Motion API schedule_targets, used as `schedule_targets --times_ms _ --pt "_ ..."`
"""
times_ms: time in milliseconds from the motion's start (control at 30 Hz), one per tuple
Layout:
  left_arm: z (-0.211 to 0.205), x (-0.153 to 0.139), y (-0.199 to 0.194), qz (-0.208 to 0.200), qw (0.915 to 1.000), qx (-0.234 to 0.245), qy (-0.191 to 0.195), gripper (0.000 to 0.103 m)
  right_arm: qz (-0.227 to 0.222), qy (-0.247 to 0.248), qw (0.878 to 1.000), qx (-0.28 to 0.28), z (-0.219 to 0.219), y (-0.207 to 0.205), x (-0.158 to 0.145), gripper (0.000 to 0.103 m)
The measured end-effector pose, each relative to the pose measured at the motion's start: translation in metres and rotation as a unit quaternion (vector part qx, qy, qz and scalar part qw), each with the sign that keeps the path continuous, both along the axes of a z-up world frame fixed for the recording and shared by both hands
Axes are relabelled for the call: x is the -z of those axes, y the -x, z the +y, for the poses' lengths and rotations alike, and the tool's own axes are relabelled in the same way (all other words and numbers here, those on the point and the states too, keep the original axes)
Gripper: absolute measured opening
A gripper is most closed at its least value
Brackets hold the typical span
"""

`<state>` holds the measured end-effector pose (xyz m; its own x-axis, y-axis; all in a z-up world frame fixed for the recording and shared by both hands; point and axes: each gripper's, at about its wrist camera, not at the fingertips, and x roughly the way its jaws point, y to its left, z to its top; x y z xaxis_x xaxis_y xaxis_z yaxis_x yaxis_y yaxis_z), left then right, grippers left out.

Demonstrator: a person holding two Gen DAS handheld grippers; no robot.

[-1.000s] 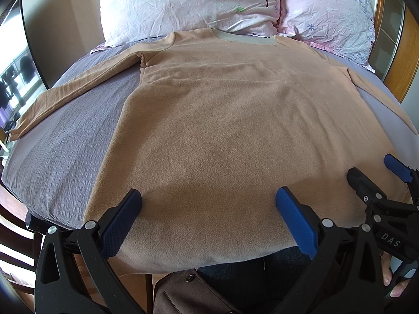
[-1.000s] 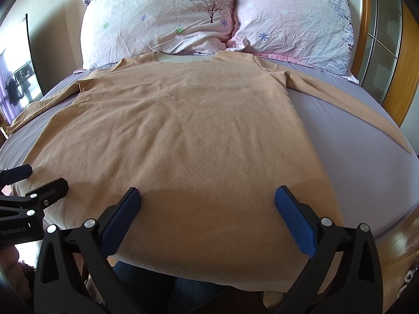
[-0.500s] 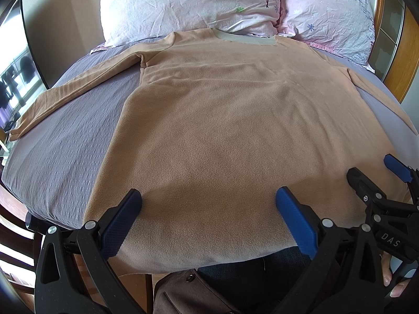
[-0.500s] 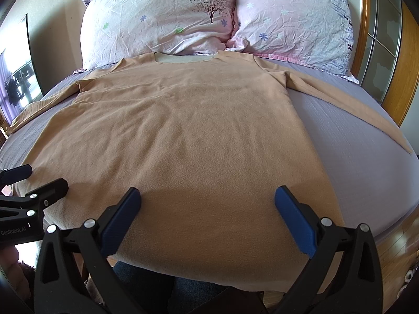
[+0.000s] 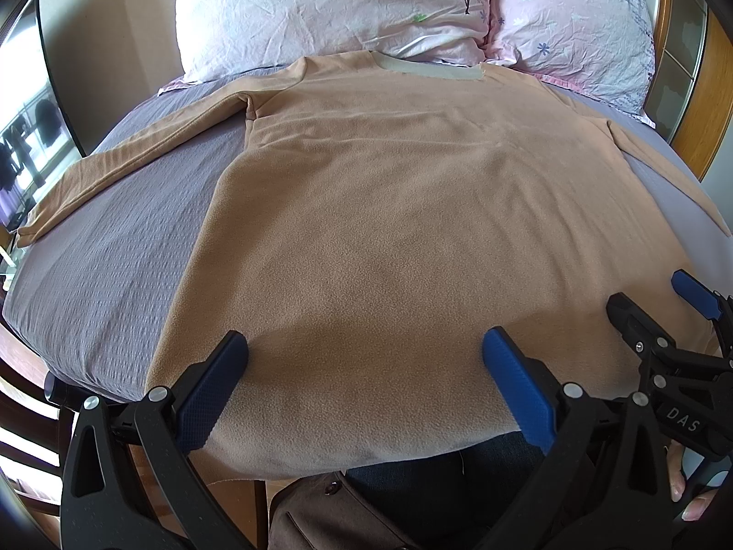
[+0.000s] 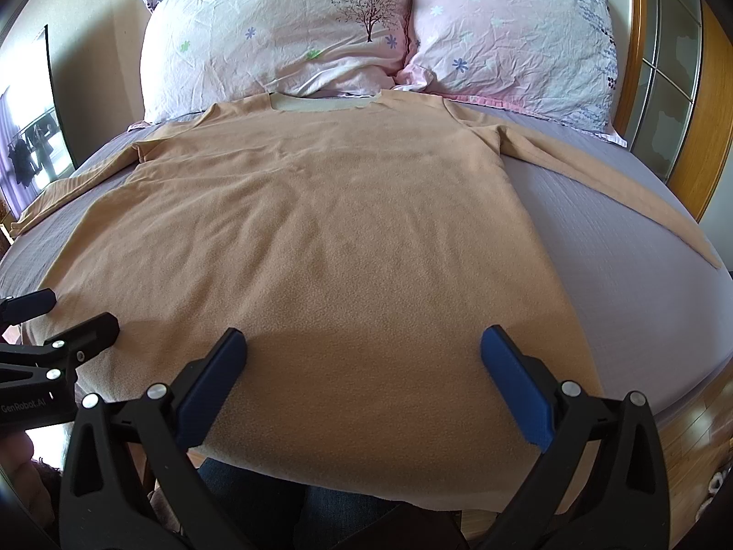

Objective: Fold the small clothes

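Sweater [image 5: 403, 229] flat between wide-open, empty tongs [image 5: 364, 378].

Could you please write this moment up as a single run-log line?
stage: pre-fold | shirt: flat on bed, sleeves spread | left gripper: open, above hem | right gripper: open, above hem | pillows: beyond collar

The tan shirt [image 5: 412, 238] ahead of the grippers is matt, fuzzy fleece. The grey bedsheet [image 5: 114, 275] shows a fine woven rib. The pillows [image 6: 284, 32] beyond are crinkled printed cotton; the headboard [image 6: 714, 105] to the right is glossy varnished wood.
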<state>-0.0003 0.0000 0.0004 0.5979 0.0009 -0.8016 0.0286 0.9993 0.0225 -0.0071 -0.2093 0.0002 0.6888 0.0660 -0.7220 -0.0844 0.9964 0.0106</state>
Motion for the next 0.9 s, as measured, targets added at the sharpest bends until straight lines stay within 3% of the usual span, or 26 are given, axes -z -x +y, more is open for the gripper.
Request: schedule_targets --times_ms 267,367,433,533,633,667,767,800,867,900 --pt "0.000 0.000 0.000 0.000 1.0000 0.000 0.000 0.102 -0.001 0.001 1.000 -0.002 0.002 0.001 0.003 0.101" --pt "0.000 0.000 0.000 -0.004 1.0000 0.002 -0.001 0.102 -0.007 -0.008 1.000 -0.026 -0.003 -0.001 0.004 0.101" --pt "-0.003 0.001 0.002 -0.015 0.9999 0.006 -0.003 0.102 -0.015 -0.046 0.998 -0.033 -0.024 -0.007 -0.005 0.101" --pt "-0.003 -0.002 0.006 -0.032 0.9993 0.017 -0.003 0.102 -0.051 -0.111 0.992 0.043 -0.092 -0.021 -0.030 0.101" --pt "0.003 -0.004 -0.002 -0.028 0.9991 0.030 0.008 0.102 -0.060 -0.178 0.966 0.175 -0.193 -0.040 -0.049 0.100" --pt "0.005 -0.006 -0.005 -0.032 0.9987 0.035 0.020 0.102 -0.053 -0.212 0.951 0.220 -0.231 -0.046 -0.050 0.093" --pt "0.024 -0.017 -0.020 -0.068 0.9895 0.055 0.114 0.102 -0.023 -0.295 0.904 0.307 -0.312 -0.058 -0.038 0.067" --pt "0.028 -0.020 -0.024 -0.078 0.9858 0.059 0.136 0.102 -0.013 -0.320 0.883 0.343 -0.339 -0.061 -0.030 0.060" --pt "0.037 -0.026 -0.034 -0.103 0.9752 0.072 0.182 0.102 -0.002 -0.354 0.850 0.391 -0.376 -0.065 -0.013 0.055" --pt "0.039 -0.028 -0.037 -0.111 0.9717 0.077 0.194 0.102 0.001 -0.363 0.841 0.401 -0.385 -0.065 -0.008 0.054"
